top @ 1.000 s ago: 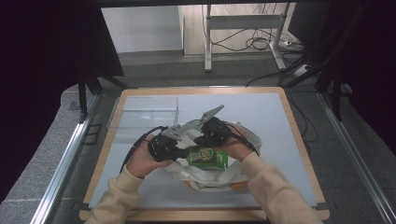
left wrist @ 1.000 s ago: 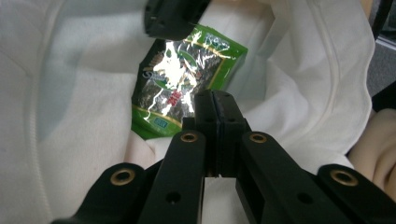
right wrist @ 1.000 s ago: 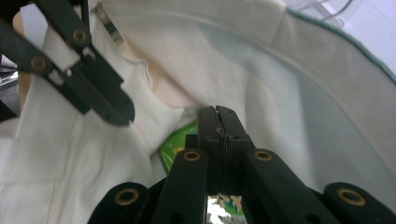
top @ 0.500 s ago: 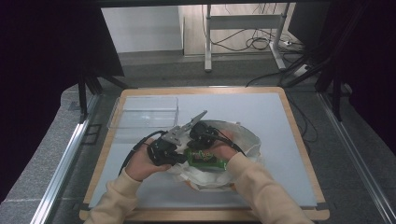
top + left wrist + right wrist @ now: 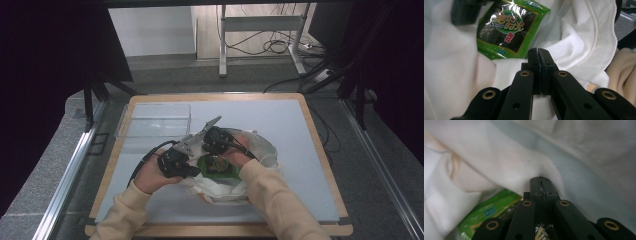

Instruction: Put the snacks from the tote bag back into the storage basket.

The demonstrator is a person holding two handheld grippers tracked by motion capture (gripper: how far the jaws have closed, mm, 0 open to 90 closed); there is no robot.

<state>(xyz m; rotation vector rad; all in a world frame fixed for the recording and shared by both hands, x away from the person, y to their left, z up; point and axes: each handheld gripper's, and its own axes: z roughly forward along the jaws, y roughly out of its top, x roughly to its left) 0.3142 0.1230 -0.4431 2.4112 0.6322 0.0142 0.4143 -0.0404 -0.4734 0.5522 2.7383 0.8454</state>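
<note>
A pale grey surface (image 5: 300, 150) with a wooden rim (image 5: 320, 150) sits on a speckled grey floor (image 5: 45, 170), black curtains (image 5: 45, 55) at both sides — beyond, a white wall panel (image 5: 150, 30), a metal stand (image 5: 260, 35) and loose cables (image 5: 280, 47).

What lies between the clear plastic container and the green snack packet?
In the high view, the grey plate and body of the grippers sit between the clear container and the green snack packet, over bare table.
</note>
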